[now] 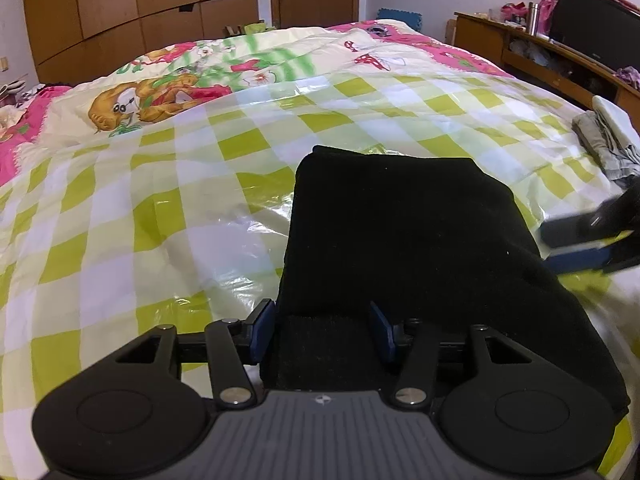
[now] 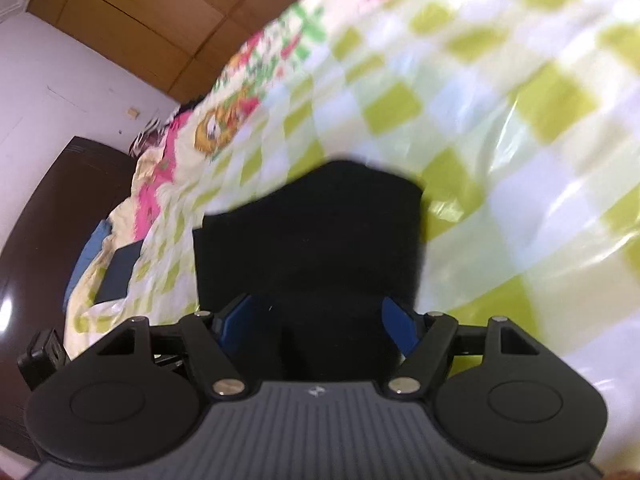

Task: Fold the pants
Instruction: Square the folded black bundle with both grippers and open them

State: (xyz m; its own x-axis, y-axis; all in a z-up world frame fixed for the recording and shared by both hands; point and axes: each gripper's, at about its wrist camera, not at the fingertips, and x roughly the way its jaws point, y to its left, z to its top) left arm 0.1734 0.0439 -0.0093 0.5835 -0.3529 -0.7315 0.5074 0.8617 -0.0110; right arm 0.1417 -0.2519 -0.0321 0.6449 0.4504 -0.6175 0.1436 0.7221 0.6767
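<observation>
Black pants point(image 1: 404, 224) lie folded into a thick rectangle on the green-and-white checked plastic sheet point(image 1: 160, 184) on the bed. My left gripper point(image 1: 323, 330) is open, its blue pads on either side of the near edge of the pants. My right gripper point(image 2: 318, 326) is open too, its blue pads straddling the pants point(image 2: 312, 240) from the right side. The right gripper also shows in the left wrist view point(image 1: 592, 236), blurred, at the right edge of the pants. The right wrist view is tilted and blurred.
A cartoon-print quilt point(image 1: 168, 92) covers the far part of the bed. Grey folded clothes point(image 1: 608, 140) lie at the right edge. A wooden shelf point(image 1: 560, 52) stands at the right, wardrobes point(image 1: 120, 8) and a door behind. A dark headboard point(image 2: 48, 232) is at the left.
</observation>
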